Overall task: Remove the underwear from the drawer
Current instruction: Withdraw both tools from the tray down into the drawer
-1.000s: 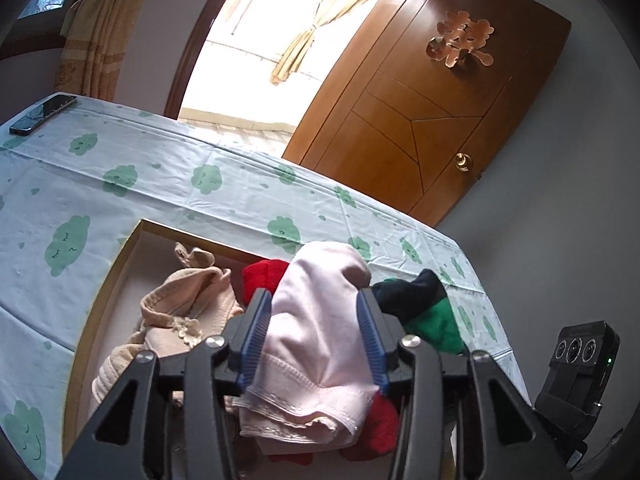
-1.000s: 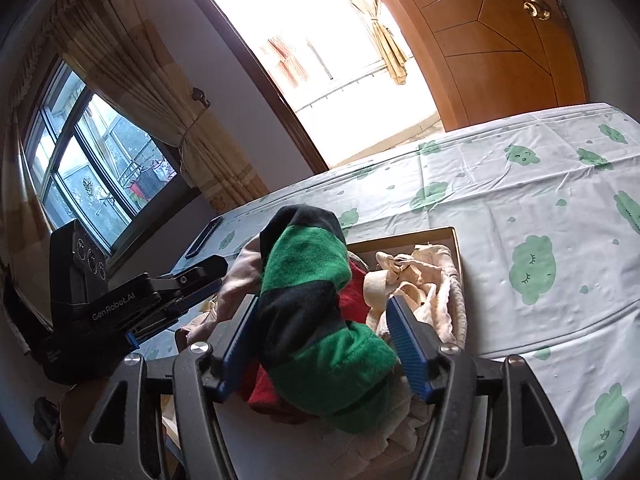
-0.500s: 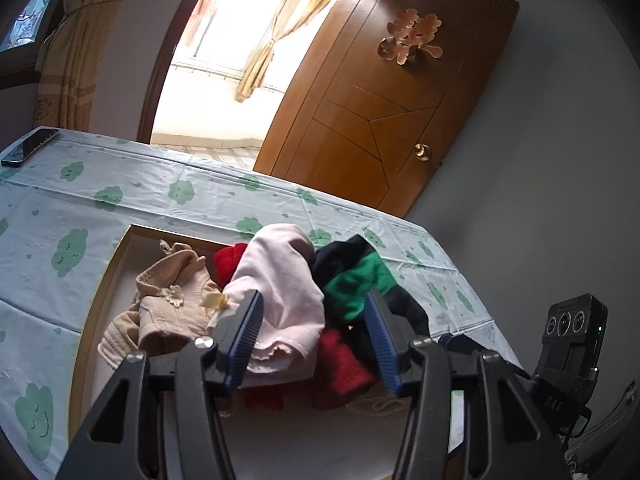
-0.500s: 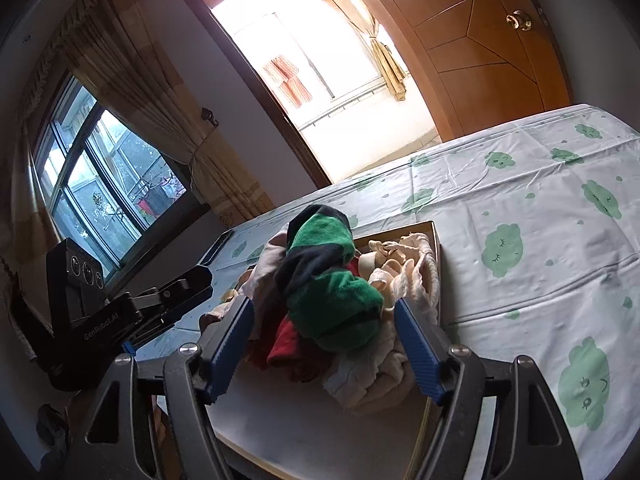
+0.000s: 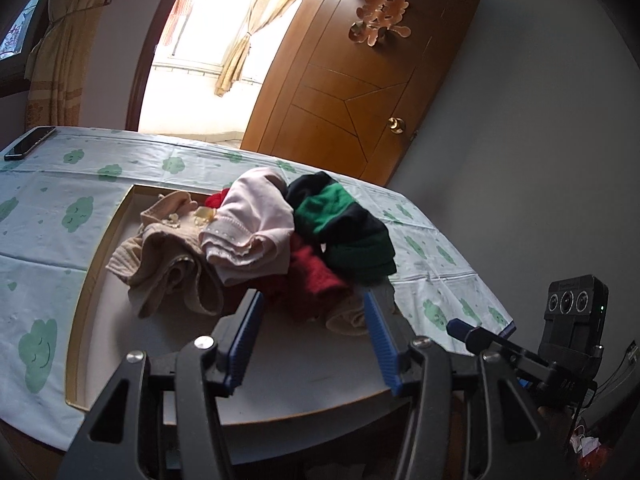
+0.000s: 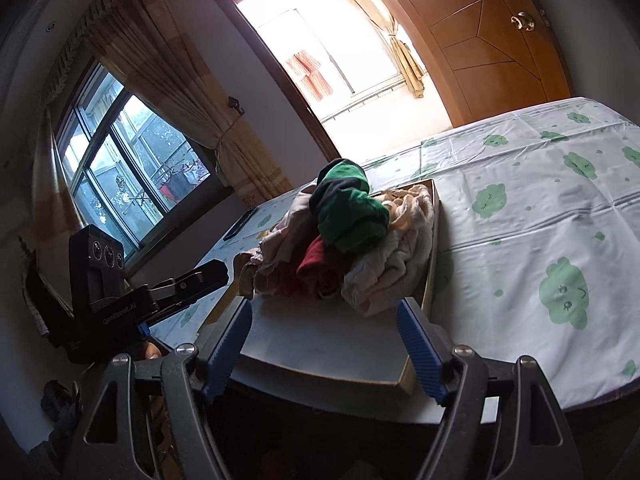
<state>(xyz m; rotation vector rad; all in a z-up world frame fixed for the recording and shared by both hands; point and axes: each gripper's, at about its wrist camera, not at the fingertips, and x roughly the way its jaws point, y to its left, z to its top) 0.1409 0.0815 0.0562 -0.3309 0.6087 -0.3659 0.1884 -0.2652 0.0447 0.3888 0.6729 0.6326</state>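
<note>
Both grippers sit back from a shallow drawer (image 5: pixel 86 292) resting on the cloud-print surface (image 6: pixel 532 216), the left gripper (image 5: pixel 312 340) and right gripper (image 6: pixel 324 344) each with fingers apart and nothing between them, the right's having just been opening. The underwear (image 5: pixel 256 236) lies heaped inside the drawer, pink (image 5: pixel 256 220), green-and-black (image 6: pixel 348 204), red (image 5: pixel 316 276) and beige (image 5: pixel 168 256) pieces overlapping. Because the pieces interlock, a pinch on one could likely drag neighbours along or spill them over the drawer's low rim.
</note>
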